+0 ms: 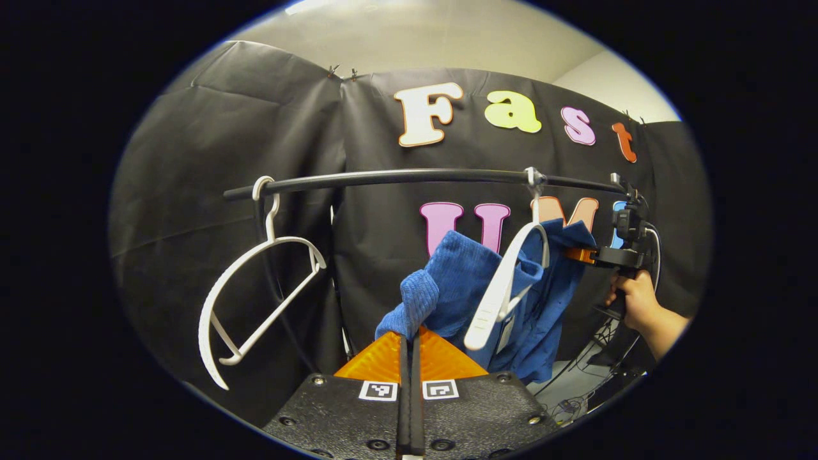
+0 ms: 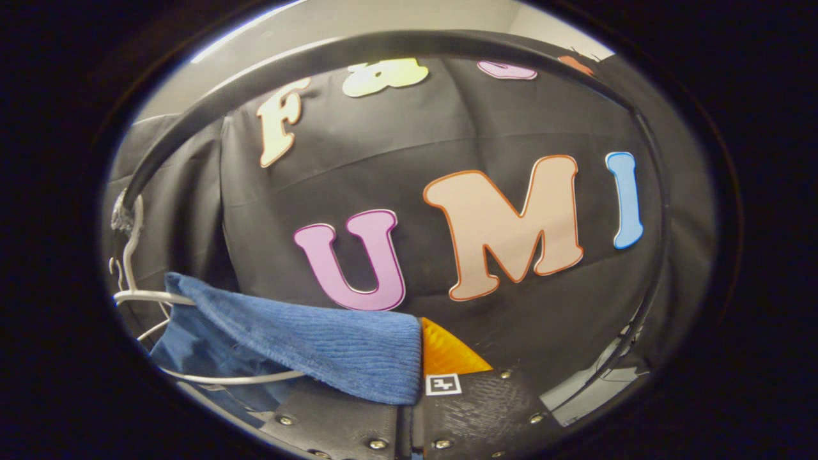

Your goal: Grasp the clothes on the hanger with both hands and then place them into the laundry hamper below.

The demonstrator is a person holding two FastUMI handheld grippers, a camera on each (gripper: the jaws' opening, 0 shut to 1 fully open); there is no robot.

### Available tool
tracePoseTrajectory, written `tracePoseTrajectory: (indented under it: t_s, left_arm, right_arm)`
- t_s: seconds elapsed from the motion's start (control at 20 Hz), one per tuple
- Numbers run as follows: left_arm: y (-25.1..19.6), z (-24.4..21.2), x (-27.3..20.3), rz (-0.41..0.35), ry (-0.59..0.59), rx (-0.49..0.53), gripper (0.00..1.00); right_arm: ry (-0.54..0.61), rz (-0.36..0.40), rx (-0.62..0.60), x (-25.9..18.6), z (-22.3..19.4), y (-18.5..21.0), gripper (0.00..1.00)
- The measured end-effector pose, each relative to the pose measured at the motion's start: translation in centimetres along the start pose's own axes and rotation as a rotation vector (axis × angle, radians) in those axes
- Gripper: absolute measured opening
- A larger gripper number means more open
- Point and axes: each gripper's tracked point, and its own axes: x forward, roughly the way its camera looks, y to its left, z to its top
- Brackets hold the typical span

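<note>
Black cloth (image 1: 211, 191) is hanging as the booth's wall on all sides, creased and pinned along its top edge, with a pale ceiling (image 1: 415, 38) showing above it. Across the cloth a dark rail (image 1: 409, 176) is running level, curving down at its right end. Near the rail's left end an empty white hanger (image 1: 255, 287) is dangling, tilted. Toward the rail's right end a second white hanger (image 1: 505, 287) is carrying the blue clothes (image 1: 466, 275), which are sagging off it in folds.

In the left gripper view, the left gripper (image 1: 409, 342) is clenching a ribbed blue cuff of the clothes between its closed fingers. Farther off at the rail's right end, the right gripper (image 1: 578, 254) is reaching into the garment's other side, held by a person's hand (image 1: 632, 297); cables (image 1: 575, 383) are trailing over a pale floor below it.

In the right gripper view, the right gripper (image 2: 409, 383) is grasping another blue ribbed edge, the cloth draping across its left finger and stretching toward the hanger at the left.
</note>
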Motion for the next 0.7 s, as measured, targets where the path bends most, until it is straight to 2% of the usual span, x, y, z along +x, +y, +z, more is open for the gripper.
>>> tracePoseTrajectory:
  t_s: [0.15,0.3,0.4,0.55,0.7]
  left_arm:
    - [0.8,-0.7,1.7,-0.007,0.004,0.005,0.00]
    - [1.3,-2.8,3.0,-0.011,0.030,-0.032,0.00]
    - [1.3,-4.5,3.6,-0.016,0.054,-0.041,0.00]
    - [0.6,-6.6,5.3,-0.035,0.080,-0.054,0.00]
    - [0.0,-8.3,6.0,-0.053,0.099,-0.068,0.00]
  right_arm:
    - [0.018,0.008,0.012,1.7,-0.8,0.1,0.05]
    - [0.018,0.002,0.042,3.5,-1.7,-0.2,0.04]
    - [0.017,-0.024,0.053,3.4,-2.5,-0.6,0.05]
    - [0.046,-0.085,0.067,3.4,-5.4,-2.0,0.05]
    - [0.092,-0.112,0.083,2.5,-8.4,-2.4,0.04]
